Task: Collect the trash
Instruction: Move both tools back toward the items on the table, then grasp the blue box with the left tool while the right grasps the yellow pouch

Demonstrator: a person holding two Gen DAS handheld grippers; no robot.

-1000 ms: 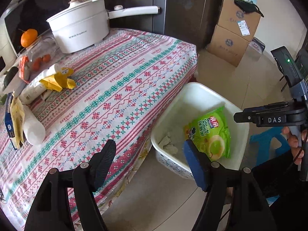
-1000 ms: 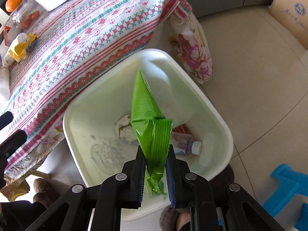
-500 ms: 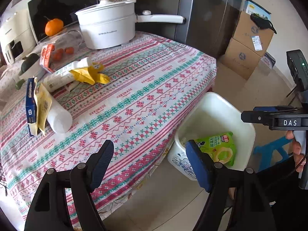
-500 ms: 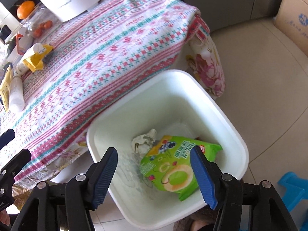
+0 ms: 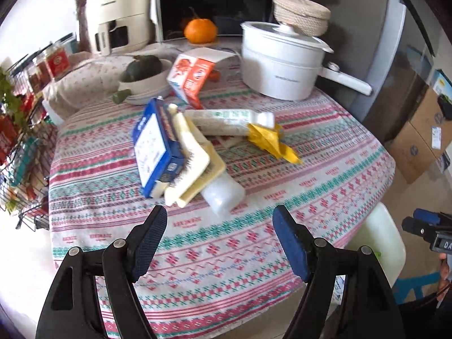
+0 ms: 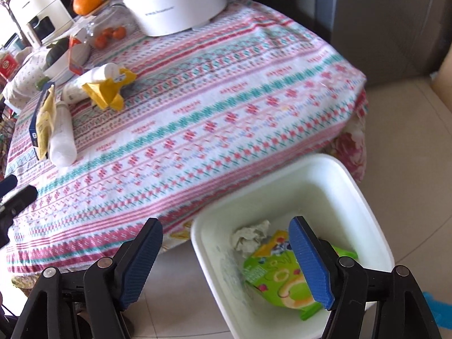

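Note:
My left gripper is open and empty over the patterned tablecloth, short of a trash pile: a blue box, a cream wrapper, a clear plastic bottle, a white tube and a yellow wrapper. My right gripper is open and empty above the white bin on the floor. The bin holds a green snack bag and crumpled paper. The pile also shows in the right wrist view, with the yellow wrapper and the bottle.
A white pot with a long handle, an orange, a red-and-white carton and a bowl stand at the table's back. Cardboard boxes sit on the floor at right. A wire rack stands left of the table.
My right gripper opened and dropped the green snack bag into the bin, then drew back. My left gripper swung from the bin side toward the trash pile on the table.

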